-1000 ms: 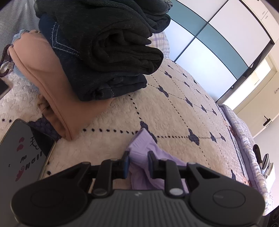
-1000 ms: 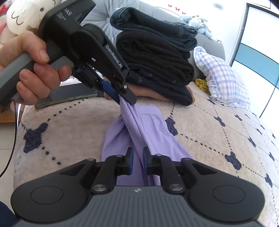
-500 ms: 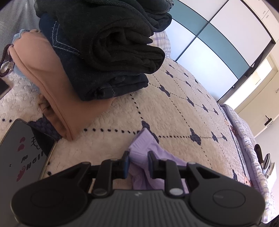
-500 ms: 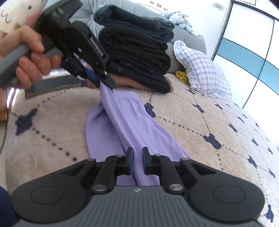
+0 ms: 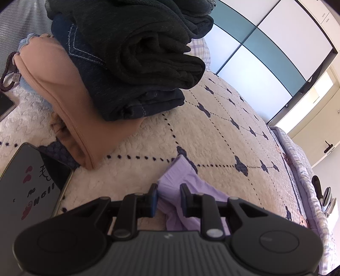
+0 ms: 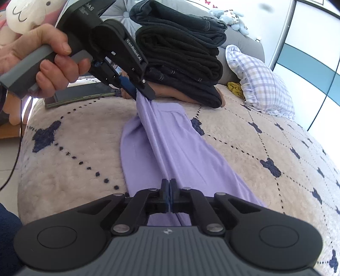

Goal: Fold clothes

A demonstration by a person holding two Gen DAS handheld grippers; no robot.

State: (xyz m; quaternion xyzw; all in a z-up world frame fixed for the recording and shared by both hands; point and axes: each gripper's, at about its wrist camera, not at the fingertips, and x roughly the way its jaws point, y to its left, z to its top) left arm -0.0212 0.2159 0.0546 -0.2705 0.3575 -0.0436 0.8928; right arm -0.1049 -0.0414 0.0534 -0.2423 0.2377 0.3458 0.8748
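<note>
A light purple garment lies on a fluffy cream bedspread that has dark dotted lines and small dark shapes on it. The garment runs from the near edge of the bed toward the pile of clothes at the far side. The right gripper is at the near end of it. Its two fingers are pressed tight together on a raised fold of the purple cloth. The left gripper is at the far end. A hand holds its grey handle at the upper left of the right wrist view. Its fingers sit only a little apart, and a bunch of the purple cloth is pinched between them and lifted off the bed. In the left wrist view the same cloth fills the narrow gap between the blue pads. The fold of cloth runs straight between the two grippers. Just past the left gripper stands a stack of folded clothes, dark ones on top and a peach one at the bottom. A phone lies on the bed to the near left of the stack. A purple checked pillow sits to the right of the stack. A white stuffed toy is at the far left corner.
</note>
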